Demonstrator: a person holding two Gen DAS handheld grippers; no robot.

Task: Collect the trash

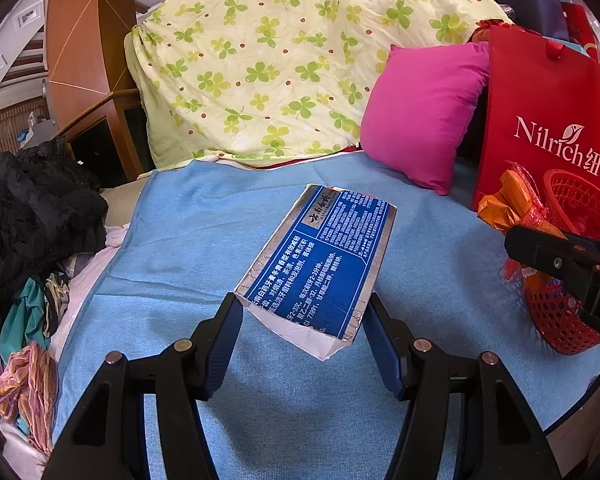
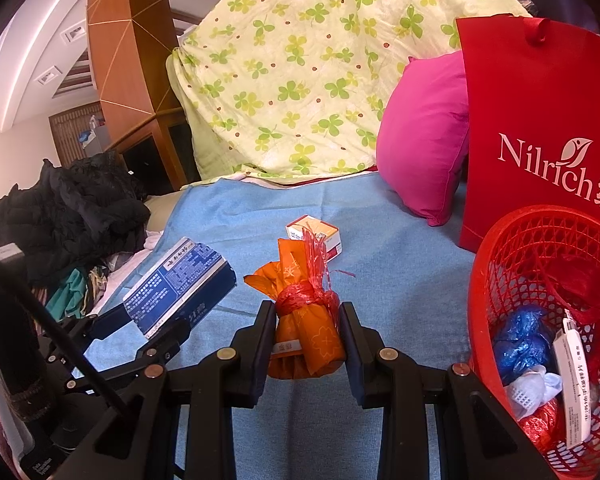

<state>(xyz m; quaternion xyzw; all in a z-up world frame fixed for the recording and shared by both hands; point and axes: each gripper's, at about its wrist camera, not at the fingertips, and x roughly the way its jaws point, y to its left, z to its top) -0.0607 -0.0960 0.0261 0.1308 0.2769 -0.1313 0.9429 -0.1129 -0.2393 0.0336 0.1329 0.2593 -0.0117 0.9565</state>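
My left gripper point(image 1: 303, 304) is shut on the near end of a long blue toothpaste box point(image 1: 320, 264), which tilts up over the blue blanket point(image 1: 180, 240). The right wrist view shows the same blue box point(image 2: 180, 284) lifted at the left in the left gripper point(image 2: 148, 326). My right gripper point(image 2: 308, 320) is shut on an orange packet point(image 2: 312, 332) tied with red string. Just right of it stands a red mesh basket point(image 2: 500, 264) holding several pieces of trash. A small orange and white box point(image 2: 314, 236) lies on the blanket beyond the packet.
A pink pillow point(image 2: 424, 140) and a red shopping bag point(image 2: 540, 120) stand at the back right, behind the basket. A green clover quilt point(image 2: 300, 80) is heaped at the back. Dark clothes point(image 2: 80, 208) are piled at the blanket's left edge.
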